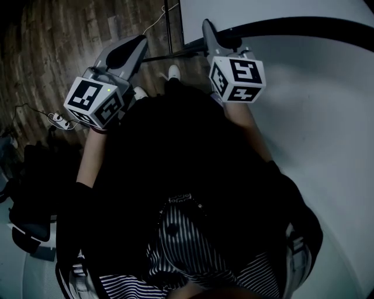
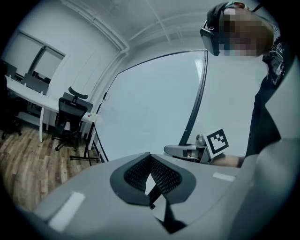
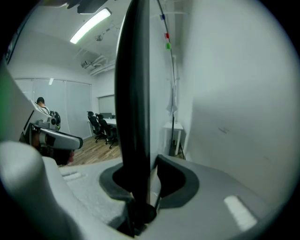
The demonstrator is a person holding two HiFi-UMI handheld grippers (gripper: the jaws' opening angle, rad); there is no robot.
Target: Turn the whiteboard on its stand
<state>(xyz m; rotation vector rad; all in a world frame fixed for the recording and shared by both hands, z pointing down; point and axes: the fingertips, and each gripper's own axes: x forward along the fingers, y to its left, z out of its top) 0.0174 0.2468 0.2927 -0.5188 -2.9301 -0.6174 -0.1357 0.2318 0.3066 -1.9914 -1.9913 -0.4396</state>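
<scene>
The whiteboard [image 1: 274, 11] stands upright on its stand, white with a black frame [image 1: 304, 24]. In the left gripper view its face [image 2: 154, 108] fills the middle. My right gripper [image 1: 209, 29] is at the board's side edge. In the right gripper view the black frame [image 3: 133, 93] runs up between its jaws. The frame lies against the left pad, with a thin light gap at the right pad, so the right gripper [image 3: 140, 164] is open around the frame. My left gripper [image 1: 137, 44] hangs to the left of the board, touching nothing. Its pads [image 2: 150, 157] meet with nothing between them.
A white wall [image 1: 327, 146] is close on the right. The stand's legs [image 2: 86, 154] rest on the wooden floor [image 1: 52, 52]. An office chair [image 2: 70, 117] and a desk [image 2: 28, 91] stand at the left. A cable with a power strip [image 1: 58, 121] lies on the floor.
</scene>
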